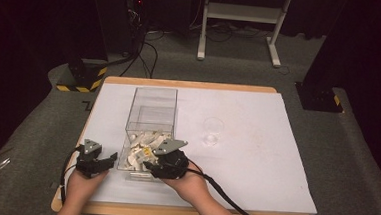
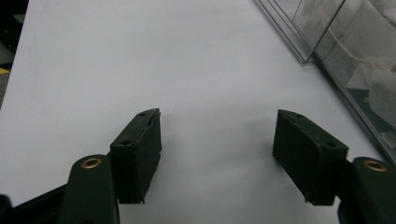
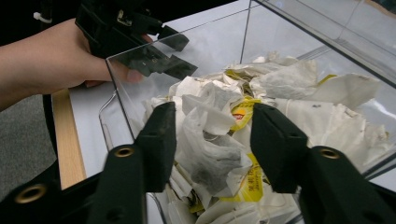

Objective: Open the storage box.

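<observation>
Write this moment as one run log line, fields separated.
right gripper: in clear box, jaws around tea bag | left gripper: open over table | glass cup: apart

Both forearms come in over the counter's near edge. The left gripper (image 1: 106, 161) rests near the near-left corner, its fingers (image 2: 138, 154) spread wide with nothing between them. The right gripper (image 1: 150, 161), just beside it toward the middle, tilts downward with fingers (image 3: 159, 140) partly apart.

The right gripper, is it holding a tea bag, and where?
Not yet: the right gripper has a tea bag between its jaws in the clear box, pads not pressing. The left gripper is empty.
</observation>
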Action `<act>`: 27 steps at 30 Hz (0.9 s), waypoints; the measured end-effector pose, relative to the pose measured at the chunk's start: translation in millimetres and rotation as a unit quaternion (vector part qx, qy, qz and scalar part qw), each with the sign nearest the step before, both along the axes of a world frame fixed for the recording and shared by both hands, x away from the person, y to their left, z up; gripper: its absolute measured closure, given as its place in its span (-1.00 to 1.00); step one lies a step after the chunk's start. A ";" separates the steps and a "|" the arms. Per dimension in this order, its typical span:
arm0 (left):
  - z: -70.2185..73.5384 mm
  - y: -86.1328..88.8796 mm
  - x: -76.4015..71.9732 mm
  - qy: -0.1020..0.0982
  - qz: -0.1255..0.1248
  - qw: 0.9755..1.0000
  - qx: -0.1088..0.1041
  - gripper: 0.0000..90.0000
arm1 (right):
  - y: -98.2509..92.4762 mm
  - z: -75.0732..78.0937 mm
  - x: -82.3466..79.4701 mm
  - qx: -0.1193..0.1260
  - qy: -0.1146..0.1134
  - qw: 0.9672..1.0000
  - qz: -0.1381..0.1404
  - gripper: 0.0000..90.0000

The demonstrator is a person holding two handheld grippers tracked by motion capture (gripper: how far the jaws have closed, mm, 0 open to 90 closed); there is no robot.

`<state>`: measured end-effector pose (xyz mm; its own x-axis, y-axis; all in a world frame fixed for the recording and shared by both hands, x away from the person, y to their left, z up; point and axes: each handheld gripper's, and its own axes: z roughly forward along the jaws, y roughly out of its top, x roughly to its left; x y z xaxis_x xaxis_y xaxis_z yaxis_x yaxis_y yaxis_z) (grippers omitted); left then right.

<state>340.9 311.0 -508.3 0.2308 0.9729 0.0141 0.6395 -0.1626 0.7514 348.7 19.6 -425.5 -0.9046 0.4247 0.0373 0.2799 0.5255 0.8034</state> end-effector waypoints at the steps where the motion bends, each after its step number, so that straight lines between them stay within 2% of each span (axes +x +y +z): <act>1: 0.0 0.0 0.0 0.000 0.000 1.000 0.000 -0.27 | 0.8 -0.8 -0.2 -0.002 0.001 1.000 0.004 0.32; 7: 0.0 0.0 -0.1 0.000 0.000 1.000 0.000 -0.27 | 3.1 -3.7 -2.2 -0.014 0.002 1.000 0.013 0.60; 14: 0.0 -0.1 -0.1 -0.001 0.000 1.000 0.000 -0.27 | 4.5 -6.6 -2.5 -0.023 0.004 1.000 0.017 0.72; 21: 0.0 -0.1 -0.2 0.000 0.000 1.000 0.000 -0.27 | 3.4 -7.3 -2.5 -0.023 0.003 1.000 0.017 1.00; 27: 0.0 -0.1 -0.2 -0.001 0.000 1.000 0.000 -0.27 | 1.2 -5.6 -2.9 -0.016 0.003 1.000 0.019 1.00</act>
<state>340.7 310.9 -508.4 0.2304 0.9730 0.0150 0.6387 -0.1628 0.7520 345.8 20.8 -431.2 -0.9197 0.3915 0.0292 0.2641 0.5618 0.7840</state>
